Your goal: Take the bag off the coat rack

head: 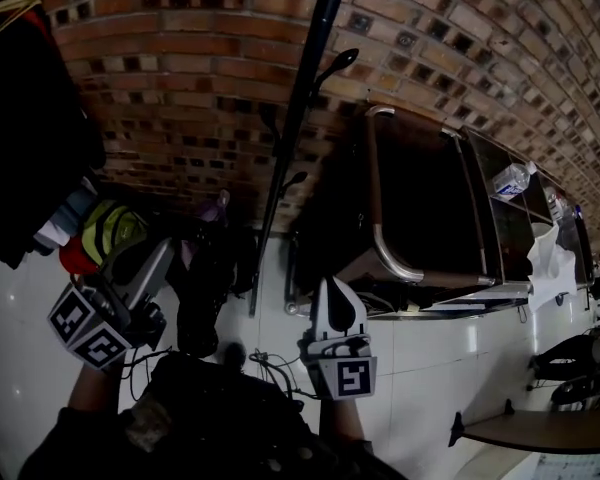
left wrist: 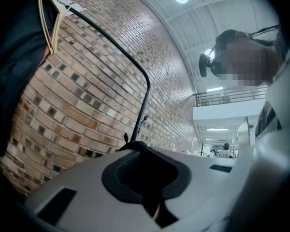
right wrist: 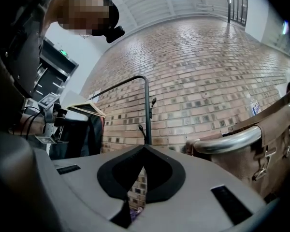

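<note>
Both tools wait low in front of the coat rack pole [head: 290,138]. The left gripper [left wrist: 135,143] has its jaws pressed fully together on nothing. The right gripper [right wrist: 144,147] also has its tips meeting, with nothing between them.

The bag [head: 425,198] sits just right of the pole, beyond the right gripper. It is a dark brown, boxy piece framed by a bright tubular metal handle [right wrist: 227,141]. Which hook carries it cannot be made out.

It looks stiff-sided and fairly weighty rather than floppy, so it should swing as one mass once freed. The smooth tube is probably the firmest hold, though likely slippery; a grip near its middle should keep the load level.

Left of the pole hang dark clothes [head: 30,138]. Behind everything is the brick wall [head: 180,58].

No brand or lettering is legible. Only square markers show on the gripper cubes, and a white tag [left wrist: 70,5] is too small to read.
</note>
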